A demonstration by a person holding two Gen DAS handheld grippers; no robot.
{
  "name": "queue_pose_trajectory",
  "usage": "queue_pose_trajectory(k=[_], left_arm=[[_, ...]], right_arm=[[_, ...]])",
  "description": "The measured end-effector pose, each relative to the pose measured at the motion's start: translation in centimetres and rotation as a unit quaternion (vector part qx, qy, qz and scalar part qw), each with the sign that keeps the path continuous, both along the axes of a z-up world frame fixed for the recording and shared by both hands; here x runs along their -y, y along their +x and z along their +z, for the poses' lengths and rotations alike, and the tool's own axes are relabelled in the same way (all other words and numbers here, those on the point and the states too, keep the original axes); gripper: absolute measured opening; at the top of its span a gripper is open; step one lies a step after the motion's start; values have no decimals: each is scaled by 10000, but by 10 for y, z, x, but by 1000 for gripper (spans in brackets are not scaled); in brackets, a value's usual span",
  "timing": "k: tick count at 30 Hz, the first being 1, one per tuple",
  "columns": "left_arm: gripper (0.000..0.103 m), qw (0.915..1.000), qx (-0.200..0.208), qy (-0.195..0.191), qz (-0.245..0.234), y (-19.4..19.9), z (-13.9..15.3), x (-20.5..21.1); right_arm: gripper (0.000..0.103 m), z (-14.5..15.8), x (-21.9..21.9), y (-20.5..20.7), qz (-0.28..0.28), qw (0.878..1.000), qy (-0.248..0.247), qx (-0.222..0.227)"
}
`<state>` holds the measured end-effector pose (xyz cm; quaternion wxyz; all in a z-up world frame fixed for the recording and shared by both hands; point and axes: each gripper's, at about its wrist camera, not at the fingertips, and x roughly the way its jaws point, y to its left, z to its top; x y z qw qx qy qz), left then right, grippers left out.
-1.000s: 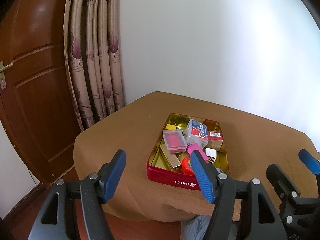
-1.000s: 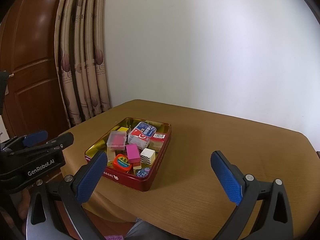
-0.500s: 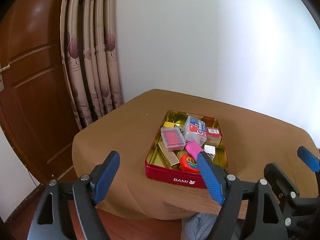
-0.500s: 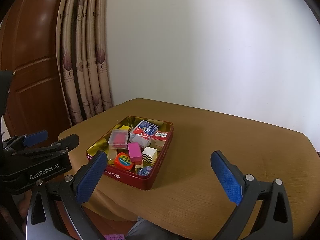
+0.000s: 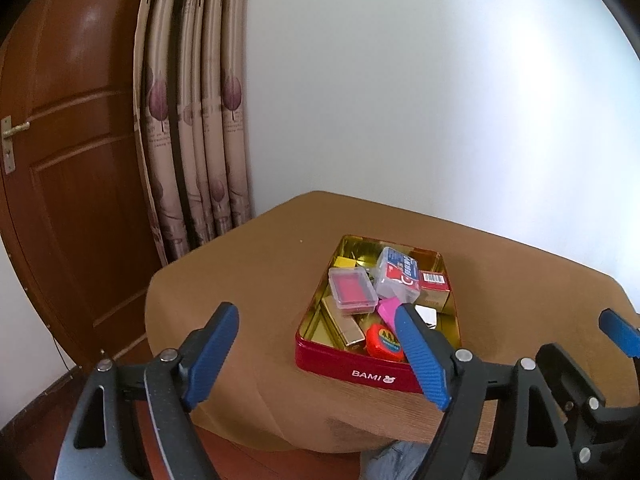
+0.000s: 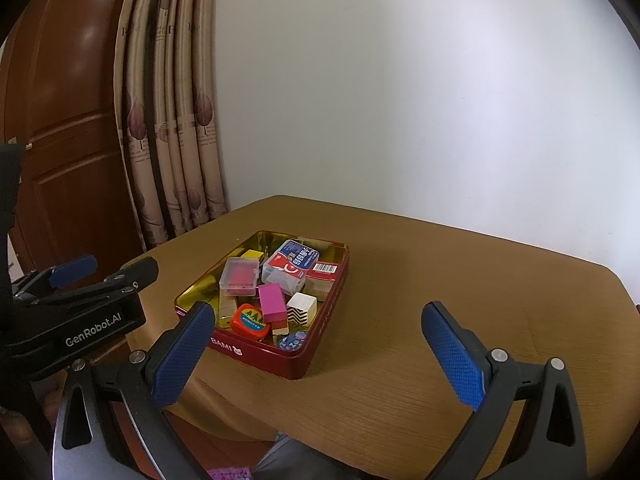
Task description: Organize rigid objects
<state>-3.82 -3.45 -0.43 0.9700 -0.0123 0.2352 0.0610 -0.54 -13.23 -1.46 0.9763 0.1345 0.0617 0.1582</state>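
A red BAMI tin (image 5: pixel 372 374) (image 6: pixel 256 354) sits near the table's left front, filled with small items: a clear box with a red insert (image 5: pixel 352 290) (image 6: pixel 240 278), a blue-and-red card case (image 5: pixel 398 274) (image 6: pixel 292 266), a pink block (image 6: pixel 272 303), a striped cube (image 6: pixel 302 309), an orange tape measure (image 5: pixel 385 343) (image 6: pixel 249 320). My left gripper (image 5: pixel 316 356) is open and empty, in front of the tin's near left corner. My right gripper (image 6: pixel 320 354) is open and empty, held before the tin's right side.
The brown table (image 6: pixel 460 280) stands against a white wall. A curtain (image 5: pixel 196 140) and a wooden door (image 5: pixel 68 160) are at the left. The table's left and front edges drop to the floor.
The left gripper has drifted slightly left and back, so the tin sits further right between its fingers. The right view has barely shifted. Both stay open.
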Motion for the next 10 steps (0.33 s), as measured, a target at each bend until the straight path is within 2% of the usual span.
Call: queue_pose_trajectory(k=[7, 10], left_arm=[[83, 9999, 59, 116, 108, -2, 1, 1], [83, 9999, 75, -23, 70, -3, 2, -2]], right_arm=[[102, 0, 0, 0, 8, 10000, 0, 6], [102, 0, 0, 1, -7, 10000, -13, 12]])
